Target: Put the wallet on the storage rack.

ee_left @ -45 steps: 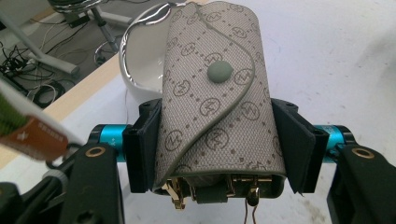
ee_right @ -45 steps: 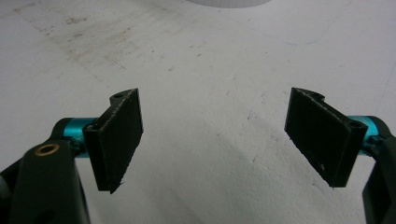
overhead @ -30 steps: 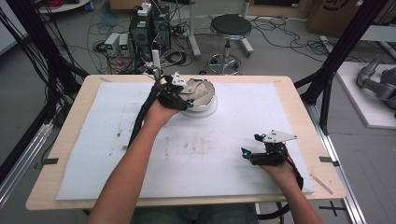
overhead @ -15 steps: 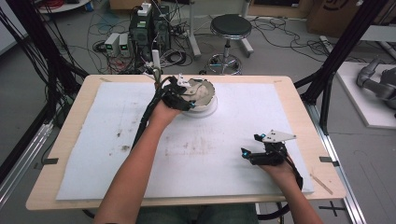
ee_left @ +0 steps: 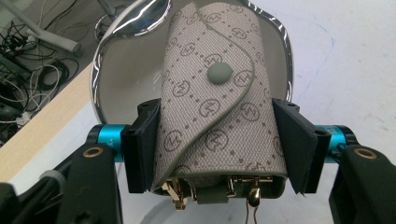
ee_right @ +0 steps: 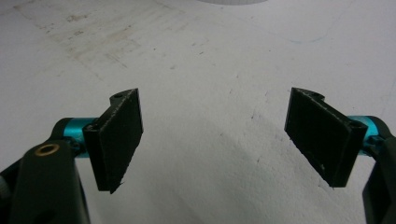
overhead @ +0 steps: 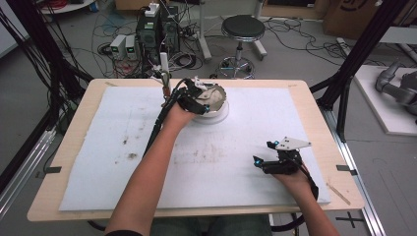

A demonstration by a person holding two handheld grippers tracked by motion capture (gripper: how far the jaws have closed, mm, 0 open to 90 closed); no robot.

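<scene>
My left hand-held gripper (ee_left: pixel 219 140) grasps a folded monogram wallet (ee_left: pixel 215 107), one black pad on each long side of it. Its jaws have just been easing open a little, yet both pads look pressed on the fabric. The wallet points away from me into a shiny metal bowl (ee_left: pixel 109 56), its far end over the bowl's pale inside and its near end, with gilt clasps hanging, over the near rim. From the high view, the left hand-held gripper (overhead: pixel 193 98) and the bowl (overhead: pixel 219 101) sit at the far middle of the bench (overhead: pixel 69 115), close to its back edge.

My right hand-held gripper (ee_right: pixel 215 135) is released, jaws wide apart with nothing between them, low over the white mat (ee_right: pixel 205 60). In the high view it (overhead: pixel 268 157) is near the front right, well apart from the bowl. Bare mat lies between the two hands and out to the left.

The wallet's weave repeats a small circled letter, probably an M, though the print is too fine to be sure. A round grey snap (ee_left: pixel 219 73) closes its flap.
</scene>
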